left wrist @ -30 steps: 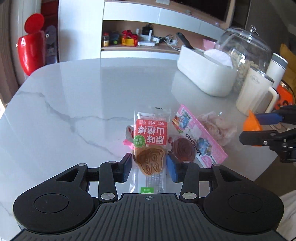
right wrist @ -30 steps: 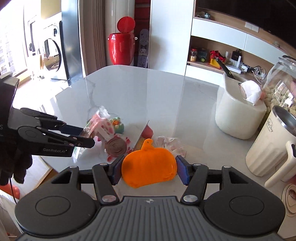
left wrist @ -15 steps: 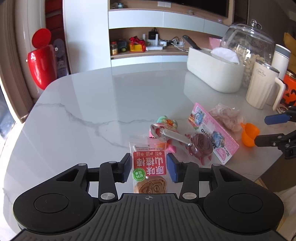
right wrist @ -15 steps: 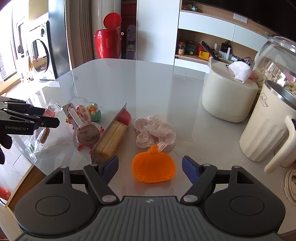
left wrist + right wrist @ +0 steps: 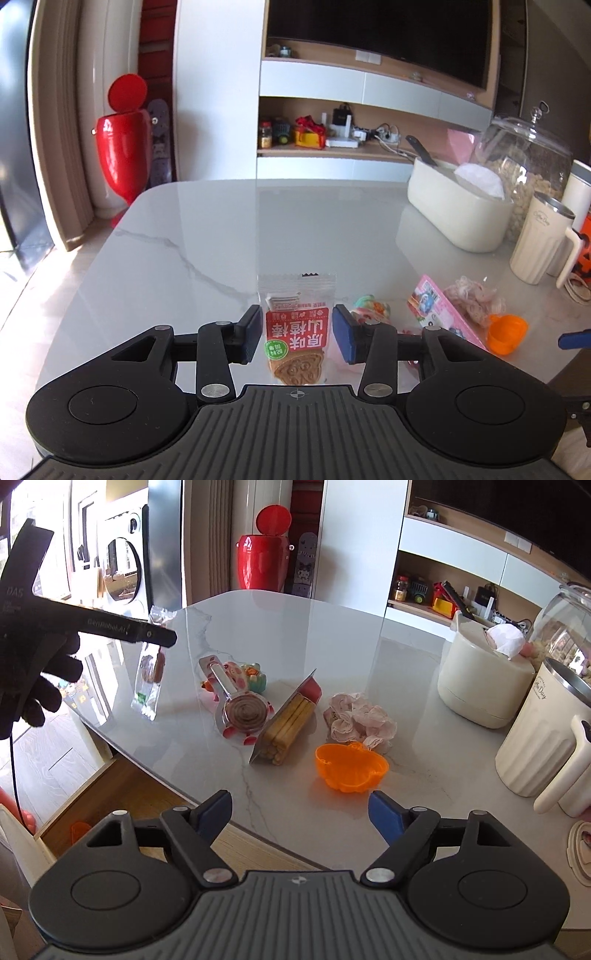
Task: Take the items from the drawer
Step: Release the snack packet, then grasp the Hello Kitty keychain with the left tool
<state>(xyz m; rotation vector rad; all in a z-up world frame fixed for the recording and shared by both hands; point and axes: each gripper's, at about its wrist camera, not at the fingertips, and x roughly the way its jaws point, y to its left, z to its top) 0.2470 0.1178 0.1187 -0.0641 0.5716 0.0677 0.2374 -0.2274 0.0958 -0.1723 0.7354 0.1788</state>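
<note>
My left gripper is shut on a clear snack packet with a red label and a brown biscuit inside. In the right wrist view the snack packet hangs from the left gripper above the table's left edge, and a gloved hand holds that gripper. My right gripper is open and holds nothing, over the near edge of the marble table. An orange pumpkin-shaped cup sits on the table just beyond it. An open wooden drawer shows below the table edge at lower left.
A pig lollipop, a pack of biscuit sticks and a pink frilly bundle lie mid-table. At the right stand a white tissue box, a cream jug and a glass jar.
My right gripper let go of the orange cup, opened wide and drew back. My left gripper drew back and rose, still holding the snack packet.
</note>
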